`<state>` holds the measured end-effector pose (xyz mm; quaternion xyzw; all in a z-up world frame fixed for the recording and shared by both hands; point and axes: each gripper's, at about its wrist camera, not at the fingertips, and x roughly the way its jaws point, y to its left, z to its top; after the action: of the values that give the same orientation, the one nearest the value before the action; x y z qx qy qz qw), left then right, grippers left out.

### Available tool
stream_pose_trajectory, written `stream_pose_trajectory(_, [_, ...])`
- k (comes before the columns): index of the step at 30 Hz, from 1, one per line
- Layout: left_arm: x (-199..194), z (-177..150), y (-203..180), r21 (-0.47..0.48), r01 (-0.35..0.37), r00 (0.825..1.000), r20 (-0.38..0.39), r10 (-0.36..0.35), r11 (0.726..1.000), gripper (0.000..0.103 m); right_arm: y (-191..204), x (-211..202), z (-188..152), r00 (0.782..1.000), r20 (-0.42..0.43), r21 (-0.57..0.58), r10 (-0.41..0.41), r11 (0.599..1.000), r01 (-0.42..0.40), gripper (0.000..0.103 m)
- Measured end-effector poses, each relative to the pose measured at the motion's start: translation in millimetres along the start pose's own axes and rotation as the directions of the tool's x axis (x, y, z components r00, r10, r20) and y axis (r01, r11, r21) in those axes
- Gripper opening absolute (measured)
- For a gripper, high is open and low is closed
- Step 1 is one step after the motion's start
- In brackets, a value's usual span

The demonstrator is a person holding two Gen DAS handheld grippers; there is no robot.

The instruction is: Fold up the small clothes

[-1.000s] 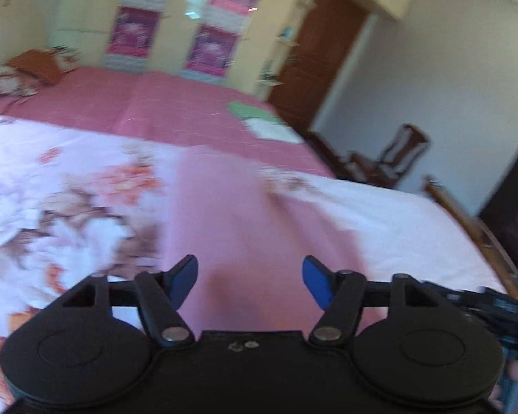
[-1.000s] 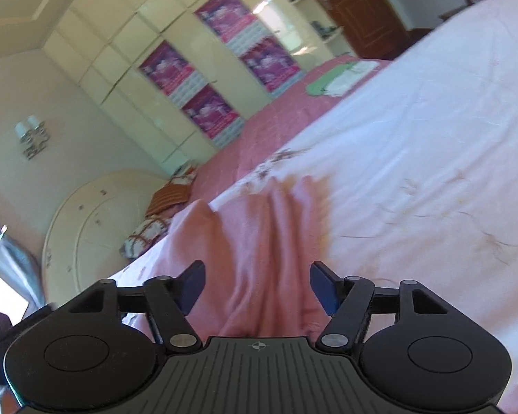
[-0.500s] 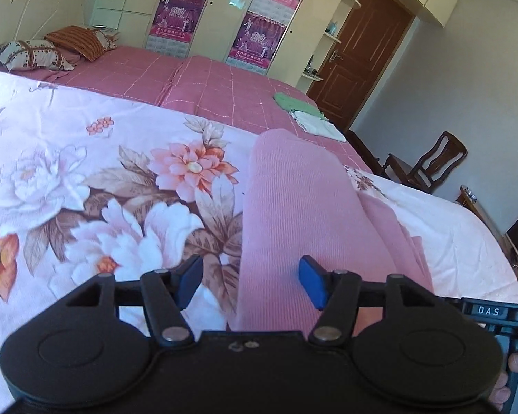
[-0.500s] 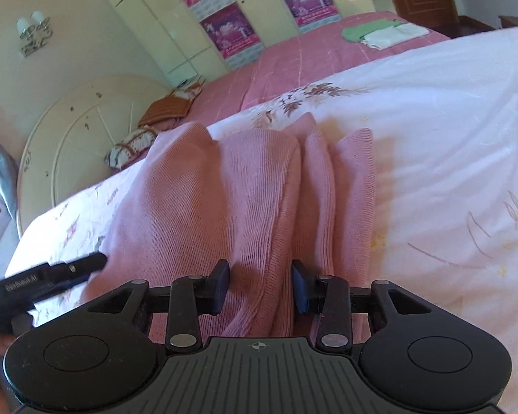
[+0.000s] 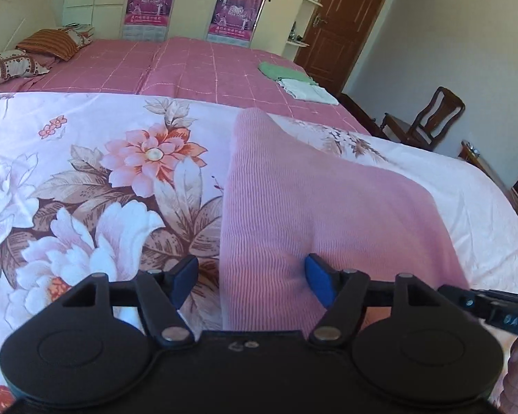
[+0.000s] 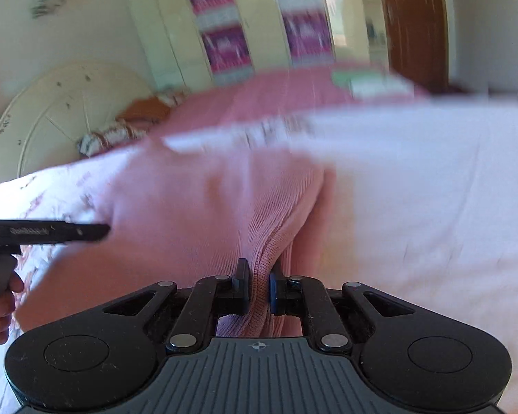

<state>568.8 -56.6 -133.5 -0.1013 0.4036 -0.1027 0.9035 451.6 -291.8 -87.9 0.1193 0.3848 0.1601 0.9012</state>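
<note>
A pink ribbed knit garment point(image 5: 314, 207) lies on the floral bedsheet point(image 5: 86, 179). The left gripper point(image 5: 250, 277) hangs over its near edge with jaws spread wide, while the right gripper point(image 6: 259, 291) pinches a bunched fold of the same cloth between its closed pads.

1. Right claw point(image 6: 259, 291) has gone from wide open, a second back, to pinched onto a ridge of the pink knit garment point(image 6: 203, 207).
2. That garment, bunched earlier, now spreads wider over the bed.
</note>
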Motion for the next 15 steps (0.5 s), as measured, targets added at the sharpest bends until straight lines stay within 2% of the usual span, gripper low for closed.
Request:
stream_pose_trajectory(3, [-3, 0, 0, 0.028, 0.004, 1.0, -0.001, -0.004, 1.0, 0.068, -11, -9, 8, 0.998, 0.032, 0.098, 0.048, 0.994, -0.051, 0.012])
stream_pose_trajectory(5, [0, -1, 4, 0.004, 0.02, 1.0, -0.01, -0.02, 1.0, 0.069, -17, -14, 13, 0.996, 0.074, 0.134, 0.044, 0.99, -0.053, 0.02])
stream_pose_trajectory(9, [1, -1, 6, -0.021, 0.021, 1.0, -0.009, -0.021, 1.0, 0.072, -27, -1, 26, 0.995, 0.08, 0.194, 0.052, 0.979, -0.066, 0.02])
stream_pose_trajectory(10, [-1, -1, 6, -0.025, 0.027, 1.0, -0.01, -0.027, 0.999, 0.066, -26, 2, 27, 0.995, 0.083, 0.182, 0.05, 0.981, -0.064, 0.019])
stream_pose_trajectory(11, [-5, -1, 3, -0.016, 0.057, 0.998, -0.008, -0.057, 0.998, 0.053, -23, 3, 28, 0.995, 0.091, 0.16, 0.047, 0.985, -0.061, 0.009])
stream_pose_trajectory(12, [-7, -1, 0, 0.006, 0.081, 0.997, -0.009, -0.081, 0.997, 0.053, -23, -7, 29, 0.993, 0.108, 0.124, 0.044, 0.991, -0.057, 0.008])
stream_pose_trajectory(14, [-6, -3, -11, 0.069, 0.046, 0.999, -0.018, -0.045, 0.997, 0.056, -21, -20, 32, 0.986, 0.16, 0.097, 0.042, 0.994, -0.058, 0.005])
stream_pose_trajectory(15, [-2, -3, -14, 0.066, 0.036, 0.999, -0.021, -0.034, 0.997, 0.057, -23, -23, 32, 0.986, 0.166, 0.087, 0.023, 0.995, -0.038, 0.005])
